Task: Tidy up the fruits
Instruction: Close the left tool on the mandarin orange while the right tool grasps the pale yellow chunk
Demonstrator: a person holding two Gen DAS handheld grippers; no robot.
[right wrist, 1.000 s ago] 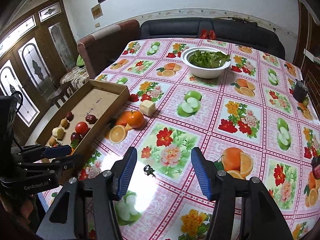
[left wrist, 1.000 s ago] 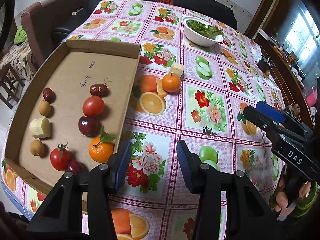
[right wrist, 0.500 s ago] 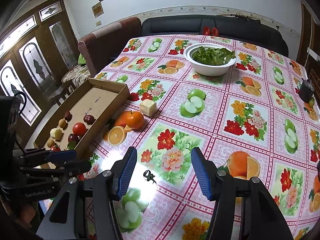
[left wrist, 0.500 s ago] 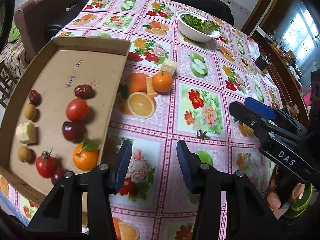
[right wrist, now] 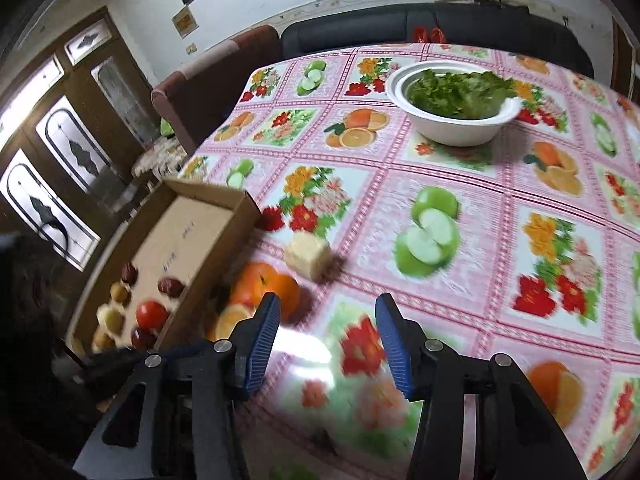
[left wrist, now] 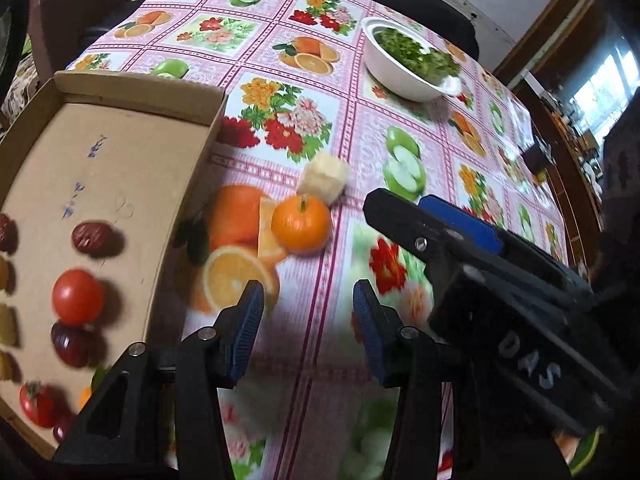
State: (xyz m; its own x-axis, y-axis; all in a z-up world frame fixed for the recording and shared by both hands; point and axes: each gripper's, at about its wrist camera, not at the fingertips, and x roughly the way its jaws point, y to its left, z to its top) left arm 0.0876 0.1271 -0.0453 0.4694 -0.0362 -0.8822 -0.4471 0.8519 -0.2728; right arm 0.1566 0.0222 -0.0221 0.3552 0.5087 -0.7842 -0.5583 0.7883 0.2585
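Note:
A real orange tangerine (left wrist: 301, 224) and a pale yellow fruit chunk (left wrist: 323, 178) lie on the fruit-print tablecloth just right of a cardboard tray (left wrist: 192, 192). The tray holds a tomato (left wrist: 77, 297), a dark date (left wrist: 93, 237) and several other small fruits. My left gripper (left wrist: 308, 332) is open and empty, short of the tangerine. My right gripper (right wrist: 327, 344) is open and empty; the tangerine (right wrist: 285, 292) and chunk (right wrist: 306, 255) lie just ahead, to its left. The right gripper also shows in the left wrist view (left wrist: 404, 216).
A white bowl of green leaves (left wrist: 412, 64) stands at the far side of the table, also in the right wrist view (right wrist: 454, 98). A dark sofa (right wrist: 440, 28) and an armchair (right wrist: 208, 84) stand beyond the table edge.
Both grippers have moved forward toward the tangerine and the fruit chunk; both stay open. The right gripper now reaches further into the left view.

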